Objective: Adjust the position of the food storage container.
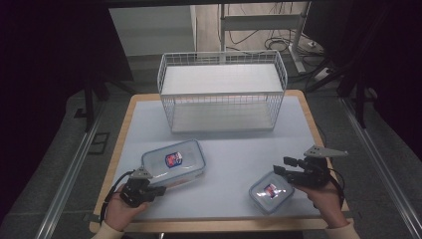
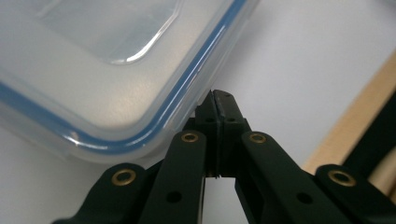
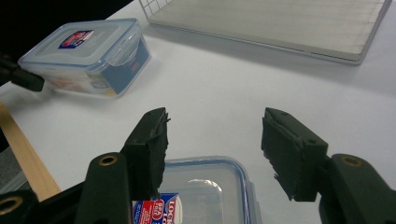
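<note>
A large clear container with a blue-sealed lid [image 1: 173, 162] lies at the table's front left; it also shows in the right gripper view [image 3: 88, 51]. My left gripper [image 1: 160, 189] is shut, and its tip [image 2: 217, 95] rests right at the container's near lid corner [image 2: 116, 70], with nothing visible between the jaws. A small container of the same kind [image 1: 271, 191] sits at the front right. My right gripper [image 1: 279, 171] hovers open just over its lid [image 3: 205, 191], the jaws [image 3: 215, 135] wide apart.
A white wire basket [image 1: 222, 92] with a shelf board stands at the back middle of the white table [image 1: 234, 144]; its lower board [image 3: 280, 23] lies ahead of the right gripper. The wooden table edge [image 2: 345, 126] runs close to the left gripper.
</note>
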`<state>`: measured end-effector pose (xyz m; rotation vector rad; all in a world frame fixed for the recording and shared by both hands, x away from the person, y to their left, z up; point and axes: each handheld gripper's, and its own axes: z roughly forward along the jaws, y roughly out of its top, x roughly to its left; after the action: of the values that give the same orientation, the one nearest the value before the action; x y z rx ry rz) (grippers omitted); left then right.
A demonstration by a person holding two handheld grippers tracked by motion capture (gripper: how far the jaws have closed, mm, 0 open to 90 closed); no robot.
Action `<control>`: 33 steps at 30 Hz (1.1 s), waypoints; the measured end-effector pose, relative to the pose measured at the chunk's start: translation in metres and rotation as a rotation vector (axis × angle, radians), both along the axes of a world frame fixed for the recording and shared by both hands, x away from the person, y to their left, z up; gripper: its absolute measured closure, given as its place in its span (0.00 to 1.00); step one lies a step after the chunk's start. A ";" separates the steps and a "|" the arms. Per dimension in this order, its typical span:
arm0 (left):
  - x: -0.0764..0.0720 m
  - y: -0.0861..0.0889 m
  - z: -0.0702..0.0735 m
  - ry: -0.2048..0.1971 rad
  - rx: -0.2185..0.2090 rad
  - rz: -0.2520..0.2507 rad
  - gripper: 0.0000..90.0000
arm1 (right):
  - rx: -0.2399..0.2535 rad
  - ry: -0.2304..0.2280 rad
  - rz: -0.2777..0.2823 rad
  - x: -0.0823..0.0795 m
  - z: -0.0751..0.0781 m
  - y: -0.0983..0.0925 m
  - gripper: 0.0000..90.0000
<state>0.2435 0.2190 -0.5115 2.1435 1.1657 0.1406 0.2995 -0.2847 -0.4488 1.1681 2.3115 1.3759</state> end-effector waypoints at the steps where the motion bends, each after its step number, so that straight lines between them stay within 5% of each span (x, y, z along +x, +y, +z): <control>1: 0.002 0.003 0.000 0.005 -0.010 0.006 1.00 | 0.000 0.001 0.000 0.000 0.000 0.000 0.45; 8: -0.006 0.027 0.000 0.013 -0.054 0.055 1.00 | 0.001 0.004 0.002 -0.001 0.000 0.000 0.45; 13: -0.010 0.067 -0.001 0.002 -0.046 0.203 1.00 | 0.004 -0.007 0.000 -0.001 0.003 -0.001 0.45; 17: 0.000 0.079 -0.002 0.005 -0.072 0.247 1.00 | 0.001 -0.007 0.002 0.000 0.003 -0.001 0.45; 28: 0.031 0.069 -0.009 0.024 -0.067 0.243 1.00 | -0.003 0.000 -0.001 0.001 0.001 -0.001 0.44; 30: 0.036 0.066 -0.008 0.009 -0.029 0.262 1.00 | -0.004 -0.002 -0.002 0.002 0.001 -0.002 0.44; 33: 0.039 0.068 -0.007 0.005 -0.071 0.270 1.00 | -0.005 0.000 -0.002 0.002 0.001 -0.001 0.44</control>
<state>0.2826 0.2868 -0.5184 1.9183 1.4373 0.2107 0.3013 -0.2861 -0.4479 1.1681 2.3119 1.3686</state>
